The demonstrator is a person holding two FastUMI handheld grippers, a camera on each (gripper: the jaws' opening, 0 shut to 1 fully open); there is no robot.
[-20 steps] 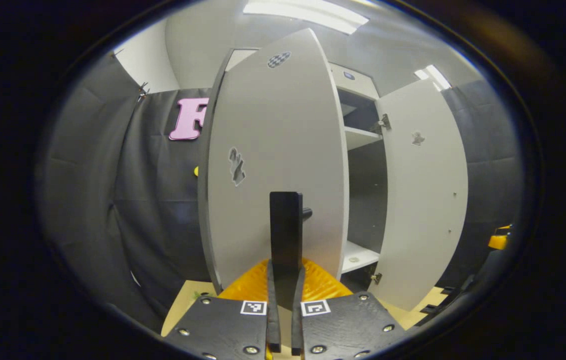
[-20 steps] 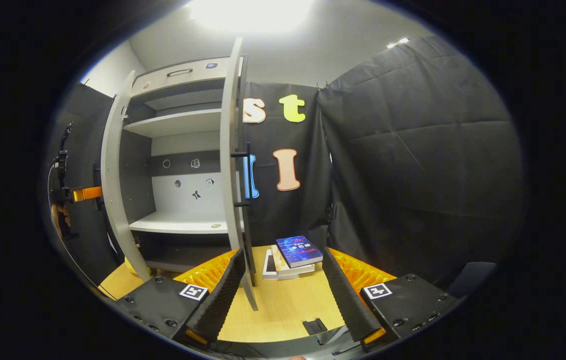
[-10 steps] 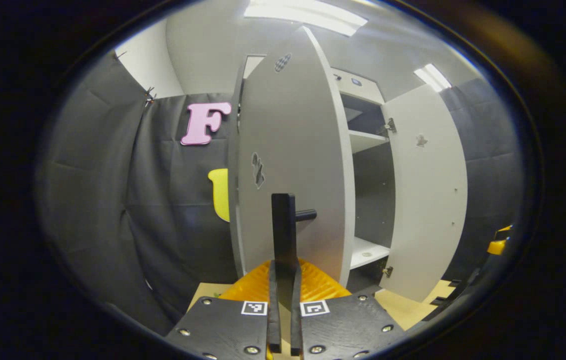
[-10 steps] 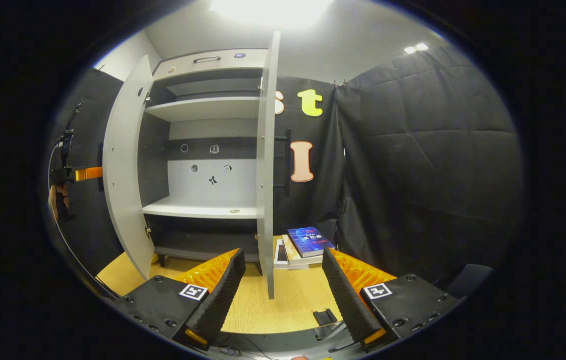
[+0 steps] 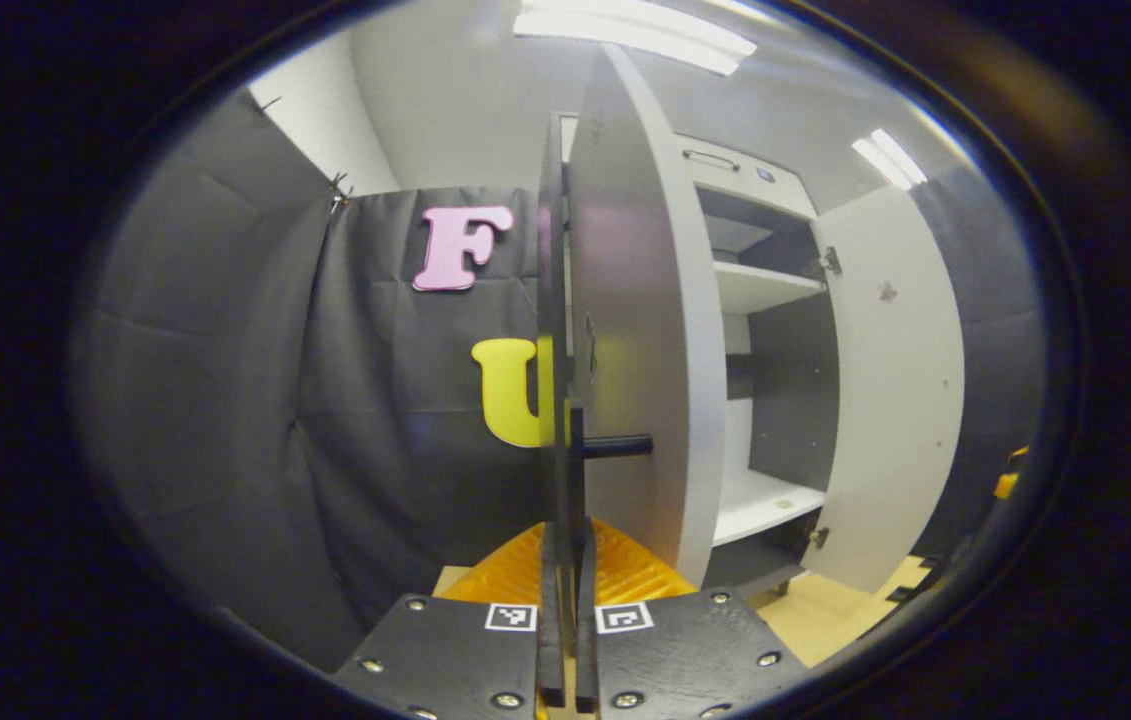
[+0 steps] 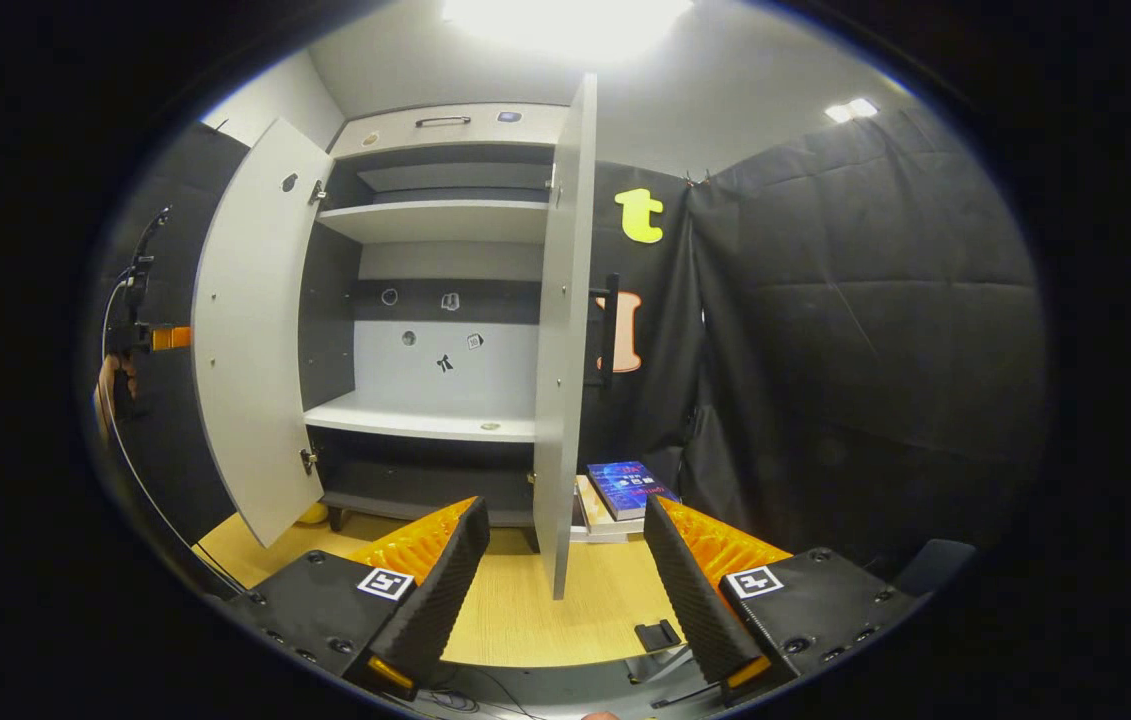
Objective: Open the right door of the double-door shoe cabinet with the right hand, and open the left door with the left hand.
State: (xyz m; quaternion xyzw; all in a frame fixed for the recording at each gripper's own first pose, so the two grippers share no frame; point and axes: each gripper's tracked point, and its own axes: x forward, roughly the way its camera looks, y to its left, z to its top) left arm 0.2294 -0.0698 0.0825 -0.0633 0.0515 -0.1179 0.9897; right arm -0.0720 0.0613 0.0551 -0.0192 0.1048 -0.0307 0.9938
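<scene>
Pinching the left door's black handle (image 5: 573, 470) in my left gripper (image 5: 566, 640) lets me swing left door (image 5: 640, 330) outward; right gripper (image 6: 565, 580), jaws spread and empty, faces wide-open right door (image 6: 563, 330).

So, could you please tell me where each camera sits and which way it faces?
Left gripper view: rides the left gripper, facing the left door's edge; its fingers are shut on the black door handle.
Right gripper view: rides the right gripper, back from the shoe cabinet, facing the right door's edge; its open fingers show.
Shared: both doors, the shelves.
</scene>
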